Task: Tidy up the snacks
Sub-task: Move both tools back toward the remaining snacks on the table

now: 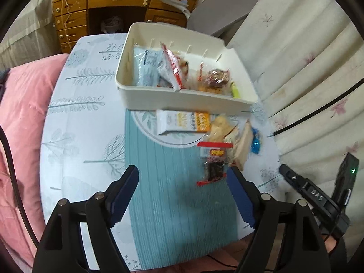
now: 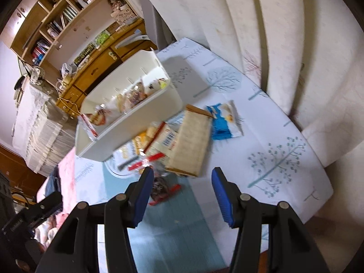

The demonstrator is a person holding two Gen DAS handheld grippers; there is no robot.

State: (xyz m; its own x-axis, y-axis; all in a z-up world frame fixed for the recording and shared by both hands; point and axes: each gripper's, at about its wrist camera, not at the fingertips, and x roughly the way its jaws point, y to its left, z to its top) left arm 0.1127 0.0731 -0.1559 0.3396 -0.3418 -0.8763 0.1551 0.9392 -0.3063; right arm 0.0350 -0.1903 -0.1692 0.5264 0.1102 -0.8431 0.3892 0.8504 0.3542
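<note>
Left wrist view: the left gripper (image 1: 182, 191) hangs over the teal mat (image 1: 163, 182), its blue-padded jaws spread wide with nothing between them. Just ahead of its right finger lies a clear packet (image 1: 213, 166) with red ends, and past that a heap of loose snacks: a tan bar (image 1: 242, 145), a blue wrapper (image 1: 256, 144) at the far right, and a white and orange pack (image 1: 183, 121) lying flat. Behind the heap, touching it or nearly so, sits the white bin (image 1: 182, 100) on the tree-print table (image 1: 86, 113), already holding a pale blue bag (image 1: 146, 68), a red and white pack (image 1: 173, 68) and round cookies (image 1: 215, 78).

In the right wrist view the right gripper (image 2: 180, 182) is likewise open and empty, tilted over the same mat. The red-ended packet (image 2: 162, 187) lies just beside its left finger, the tan bar (image 2: 191, 141) straight ahead, and a blue and white bag (image 2: 225, 121) beyond to the right. The bin (image 2: 127, 125) stands farther left. A wooden desk (image 1: 118, 2) is at the back.
</note>
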